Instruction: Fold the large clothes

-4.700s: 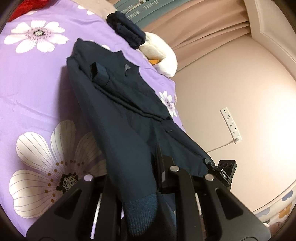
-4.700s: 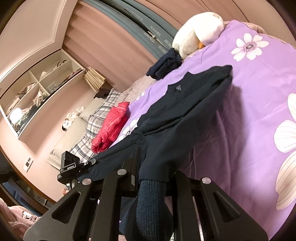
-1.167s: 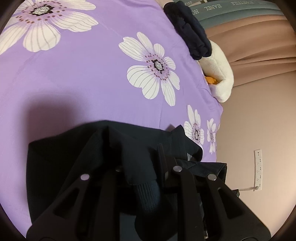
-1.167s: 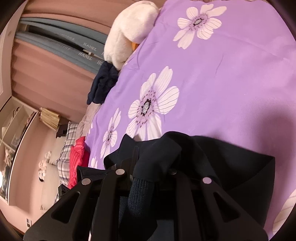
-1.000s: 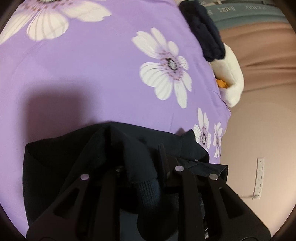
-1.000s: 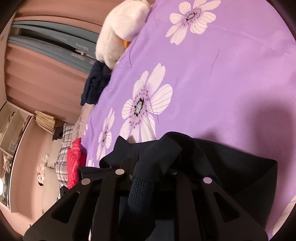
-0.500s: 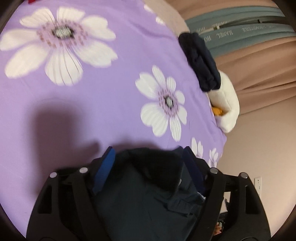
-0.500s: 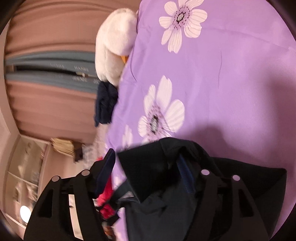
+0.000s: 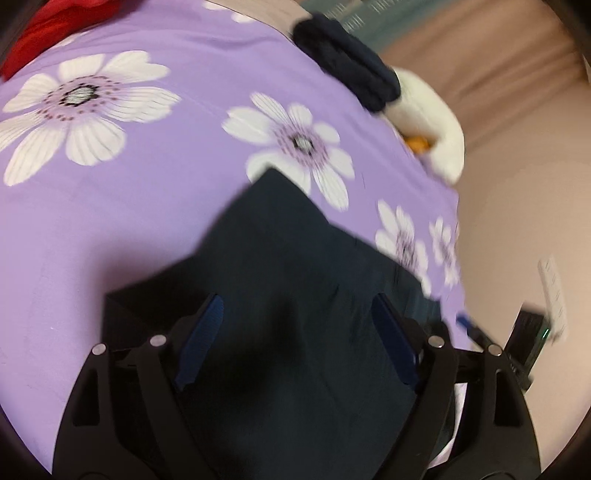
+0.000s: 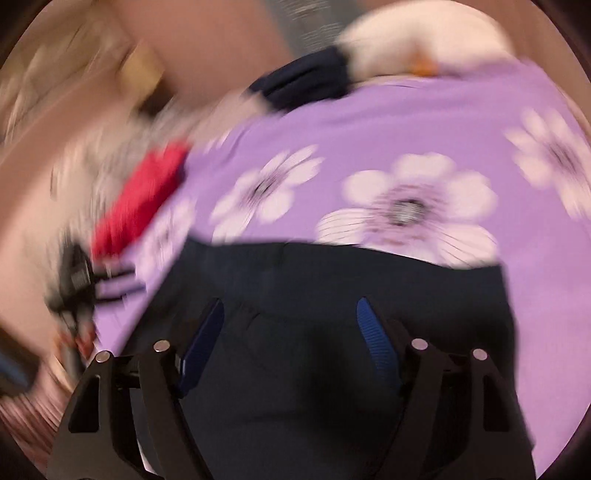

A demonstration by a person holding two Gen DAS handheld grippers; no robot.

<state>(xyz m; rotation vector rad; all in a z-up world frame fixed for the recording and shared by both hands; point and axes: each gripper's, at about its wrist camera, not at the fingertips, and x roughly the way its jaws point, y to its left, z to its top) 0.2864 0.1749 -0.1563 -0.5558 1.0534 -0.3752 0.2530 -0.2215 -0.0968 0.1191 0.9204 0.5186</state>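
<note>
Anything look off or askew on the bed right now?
Nothing stands out. The folded dark navy garment lies flat on the purple floral bedspread, edges fairly square. Left gripper, jaws opening, and right gripper hold nothing. Red clothing and a white plush toy sit at the far edge.

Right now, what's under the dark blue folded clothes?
The folded navy garment lies on the purple flowered bedspread. White flower petals poke out at its far edge. Whatever else is beneath stays hidden by the cloth.

Two dark garments, one red garment, perhaps one white plush toy, two grippers.
</note>
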